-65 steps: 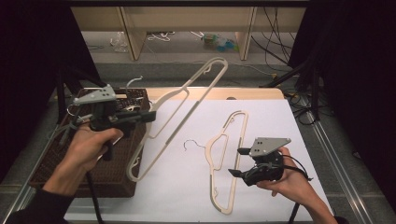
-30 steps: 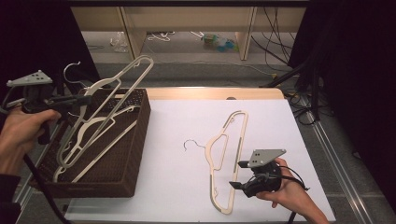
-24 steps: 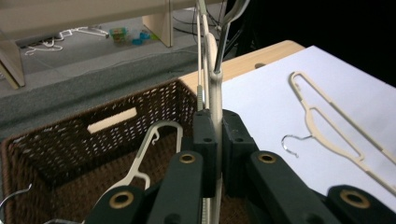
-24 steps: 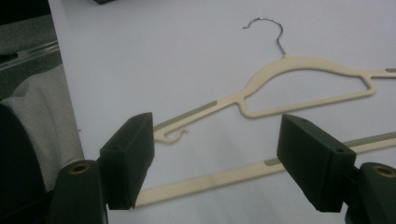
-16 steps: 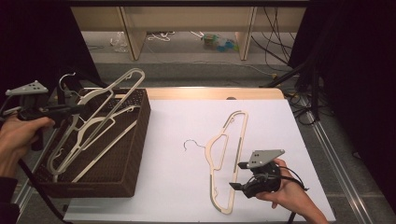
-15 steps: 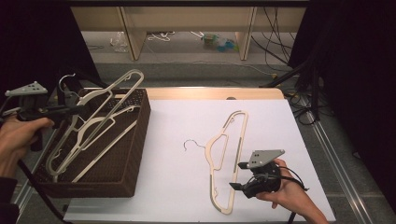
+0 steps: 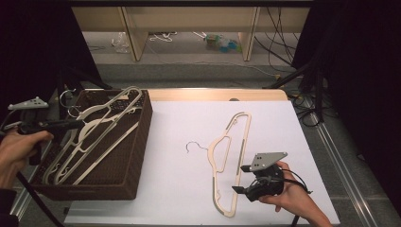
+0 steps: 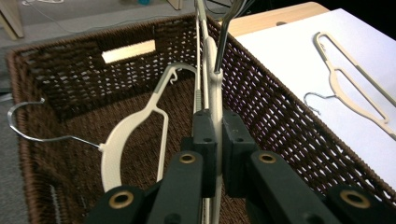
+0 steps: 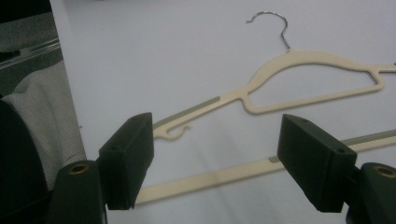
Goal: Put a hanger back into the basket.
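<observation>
While the left claw [image 8: 214,140] pinches a cream hanger [image 8: 215,93] over the brown wicker basket [image 7: 137,156], where another hanger [image 8: 135,126] lies, the right claw [image 9: 215,158] gapes empty above a third hanger [image 9: 299,84] on the white worktop [image 7: 179,179].

Probably a lab recording bay: black curtains [image 7: 28,52] flank a white-covered table [image 7: 189,189], loose cables [image 7: 279,42] on the far floor.
</observation>
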`<state>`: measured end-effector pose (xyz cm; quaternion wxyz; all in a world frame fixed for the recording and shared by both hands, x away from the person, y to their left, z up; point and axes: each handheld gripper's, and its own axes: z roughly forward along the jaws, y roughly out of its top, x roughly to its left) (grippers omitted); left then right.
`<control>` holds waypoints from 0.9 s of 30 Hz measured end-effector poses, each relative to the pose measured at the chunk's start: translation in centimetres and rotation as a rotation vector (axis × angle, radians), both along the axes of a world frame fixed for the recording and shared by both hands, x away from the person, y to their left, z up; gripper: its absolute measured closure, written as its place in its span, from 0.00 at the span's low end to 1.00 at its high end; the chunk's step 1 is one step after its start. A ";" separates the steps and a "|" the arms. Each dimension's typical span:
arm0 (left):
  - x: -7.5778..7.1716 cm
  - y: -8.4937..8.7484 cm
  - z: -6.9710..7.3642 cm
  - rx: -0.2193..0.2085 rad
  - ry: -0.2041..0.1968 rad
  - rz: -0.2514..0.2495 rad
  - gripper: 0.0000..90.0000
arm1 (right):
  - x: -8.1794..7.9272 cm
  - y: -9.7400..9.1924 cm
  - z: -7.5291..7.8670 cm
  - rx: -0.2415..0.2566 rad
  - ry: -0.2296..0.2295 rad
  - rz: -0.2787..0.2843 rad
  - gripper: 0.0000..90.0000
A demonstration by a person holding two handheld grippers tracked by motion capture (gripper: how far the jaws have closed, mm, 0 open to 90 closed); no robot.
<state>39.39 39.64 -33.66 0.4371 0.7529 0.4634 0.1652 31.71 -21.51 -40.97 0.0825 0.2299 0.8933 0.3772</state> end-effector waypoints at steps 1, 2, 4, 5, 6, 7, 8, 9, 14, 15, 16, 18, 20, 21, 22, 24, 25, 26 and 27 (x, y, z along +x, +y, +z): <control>0.1 0.0 -0.3 0.004 0.015 -0.008 0.95 | 0.0 0.0 0.1 -0.005 0.007 0.003 0.31; 0.1 -0.1 -0.4 0.004 0.025 -0.009 0.95 | 0.0 0.0 0.0 0.001 -0.001 0.000 0.31; 0.2 -0.2 -0.8 0.008 0.037 -0.019 0.95 | 0.0 0.0 -0.1 -0.003 -0.002 0.000 0.31; 0.2 -0.3 -0.9 0.003 0.041 -0.016 0.95 | 0.0 0.0 -0.1 -0.005 -0.001 -0.003 0.31; 0.3 -0.4 -1.1 -0.002 0.045 -0.017 0.95 | 0.1 -0.1 0.0 -0.013 0.014 0.004 0.31; 0.4 -0.5 -1.3 -0.002 0.051 -0.019 0.95 | 0.1 -0.1 0.0 -0.014 0.017 0.008 0.31; 0.5 -0.6 -1.5 0.004 0.063 -0.026 0.95 | 0.1 0.0 -0.1 -0.014 0.009 0.009 0.31; 0.6 -0.7 -1.7 0.014 0.072 -0.021 0.95 | 0.1 0.0 -0.1 -0.015 0.013 0.007 0.31; 1.5 -0.9 -3.2 0.054 0.144 -0.028 0.94 | 0.1 0.0 -0.1 -0.015 0.013 0.008 0.31; 1.7 -1.0 -3.6 0.057 0.149 -0.024 0.94 | 0.1 0.0 -0.1 -0.015 0.010 0.007 0.31; 1.8 -1.1 -3.8 0.067 0.152 -0.019 0.94 | 0.1 0.0 -0.1 -0.015 0.013 0.006 0.31; 2.2 -1.2 -4.1 0.103 0.159 -0.025 0.94 | 0.1 -0.1 -0.2 -0.016 0.010 0.008 0.31; 2.3 -1.4 -4.2 0.093 0.151 0.014 0.94 | 0.1 -0.1 -0.2 -0.016 0.013 0.001 0.31; 2.4 -1.2 -4.2 0.121 0.153 0.014 0.93 | 0.1 -0.1 -0.2 -0.016 0.012 0.002 0.31; 2.4 -1.0 -4.2 0.142 0.155 0.031 0.93 | 0.1 -0.1 -0.3 -0.019 0.016 0.003 0.31; 2.5 -0.7 -4.3 0.177 0.160 0.074 0.91 | 0.1 0.0 -0.3 -0.018 0.015 0.007 0.31; 2.7 -0.6 -4.5 0.190 0.155 0.093 0.90 | 0.1 0.0 -0.3 -0.016 0.015 0.008 0.31; 2.7 -0.6 -4.6 0.199 0.153 0.119 0.88 | 0.1 0.0 -0.3 -0.018 0.018 0.009 0.31; 2.9 -0.7 -5.0 0.215 0.145 0.150 0.88 | 0.1 0.0 -0.3 -0.019 0.020 0.012 0.31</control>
